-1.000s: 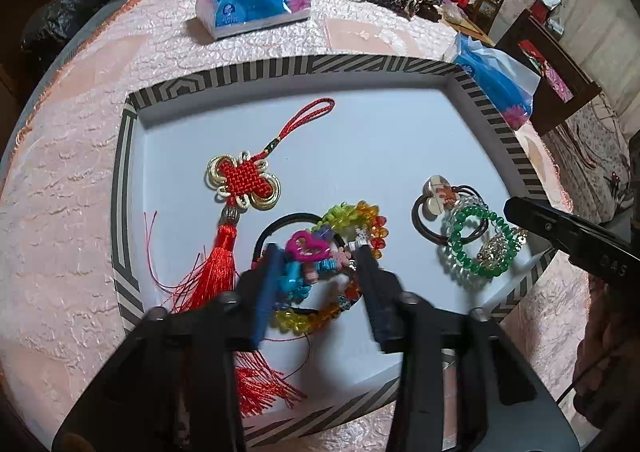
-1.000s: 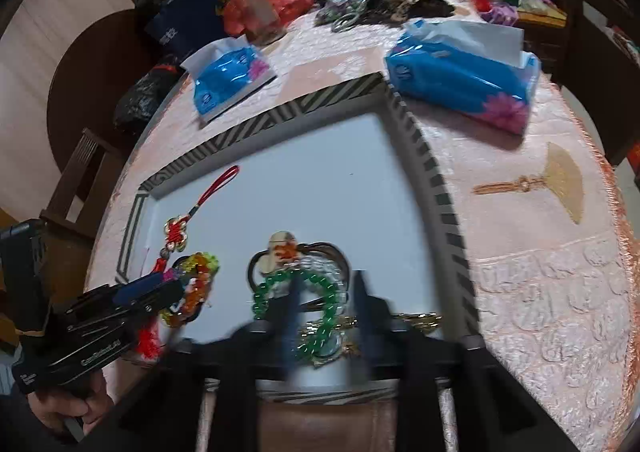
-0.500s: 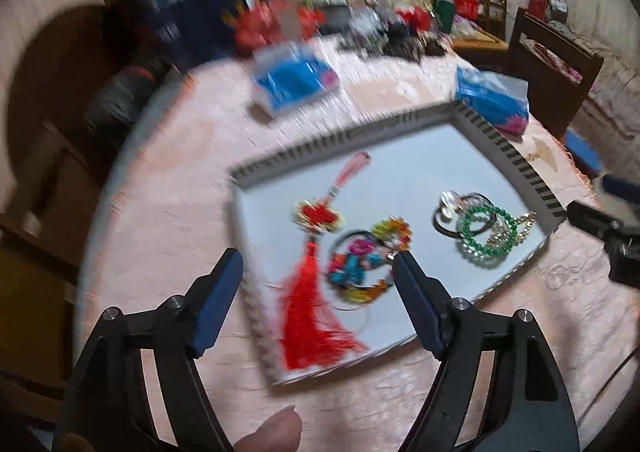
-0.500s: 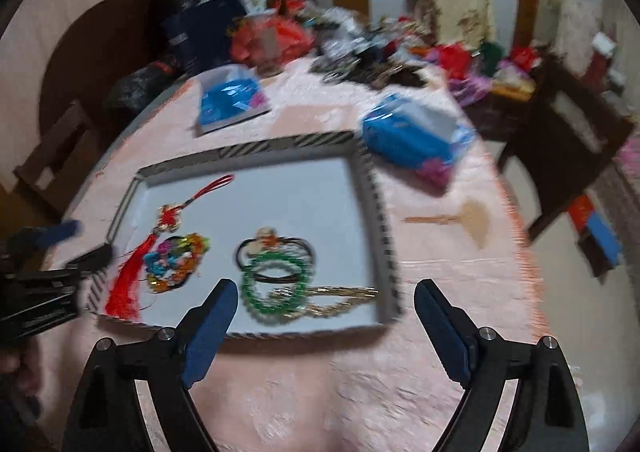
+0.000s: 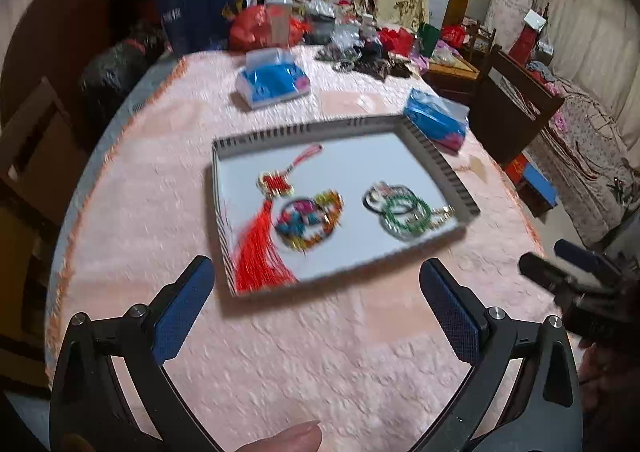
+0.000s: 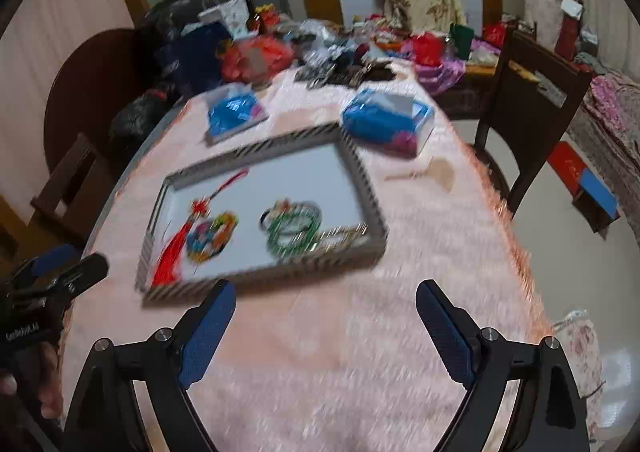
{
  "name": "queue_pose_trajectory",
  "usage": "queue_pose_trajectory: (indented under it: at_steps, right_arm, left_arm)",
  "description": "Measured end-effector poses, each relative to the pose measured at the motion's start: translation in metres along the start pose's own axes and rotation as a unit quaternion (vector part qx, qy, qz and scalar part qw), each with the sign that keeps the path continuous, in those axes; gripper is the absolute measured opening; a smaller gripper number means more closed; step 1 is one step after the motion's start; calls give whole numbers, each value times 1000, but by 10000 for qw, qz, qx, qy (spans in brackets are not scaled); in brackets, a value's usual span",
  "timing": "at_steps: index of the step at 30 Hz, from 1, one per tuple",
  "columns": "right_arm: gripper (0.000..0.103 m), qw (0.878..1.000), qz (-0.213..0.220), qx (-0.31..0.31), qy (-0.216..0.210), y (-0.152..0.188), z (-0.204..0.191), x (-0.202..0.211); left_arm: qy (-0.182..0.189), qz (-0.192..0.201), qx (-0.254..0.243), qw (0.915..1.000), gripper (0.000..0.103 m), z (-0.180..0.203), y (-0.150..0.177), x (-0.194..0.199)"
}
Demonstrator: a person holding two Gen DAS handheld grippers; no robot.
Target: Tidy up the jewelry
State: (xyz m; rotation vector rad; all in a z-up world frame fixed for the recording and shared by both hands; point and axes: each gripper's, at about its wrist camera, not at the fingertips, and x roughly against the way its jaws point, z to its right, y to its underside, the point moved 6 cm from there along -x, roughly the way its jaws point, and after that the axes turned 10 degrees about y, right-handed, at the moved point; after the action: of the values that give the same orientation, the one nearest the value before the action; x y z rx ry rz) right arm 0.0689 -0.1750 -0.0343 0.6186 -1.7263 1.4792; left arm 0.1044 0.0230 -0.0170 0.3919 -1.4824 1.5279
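A striped-rim tray (image 5: 436, 167) (image 6: 370, 195) sits on the pink tablecloth. In it lie a red Chinese knot tassel (image 5: 260, 244) (image 6: 172, 252), a multicoloured bead bracelet (image 5: 310, 221) (image 6: 212, 232), and green bead bracelets with dark hair ties and a gold chain (image 5: 404, 209) (image 6: 294, 226). My left gripper (image 5: 316, 300) is open and empty, well in front of the tray. My right gripper (image 6: 324, 320) is open and empty, also in front of the tray. Each gripper shows at the edge of the other's view.
Two blue tissue packs (image 5: 274, 79) (image 5: 438, 119) lie behind and right of the tray. A small gold fan charm (image 6: 436, 171) lies right of the tray. Clutter and bags (image 5: 280, 25) fill the far table end. A dark wooden chair (image 6: 532, 103) stands at the right.
Both grippers have opened wide and pulled back and up from the tray. The bracelets they were closed around now lie in the tray.
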Motion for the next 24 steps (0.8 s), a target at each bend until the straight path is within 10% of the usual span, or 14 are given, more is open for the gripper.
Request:
queue_pose_trajectory:
  at_steps: [24]
  right_arm:
    - [90,9992,76,380,-27,45,-37,66]
  left_arm:
    - [-256,29,-81,9996,102,22,28,60]
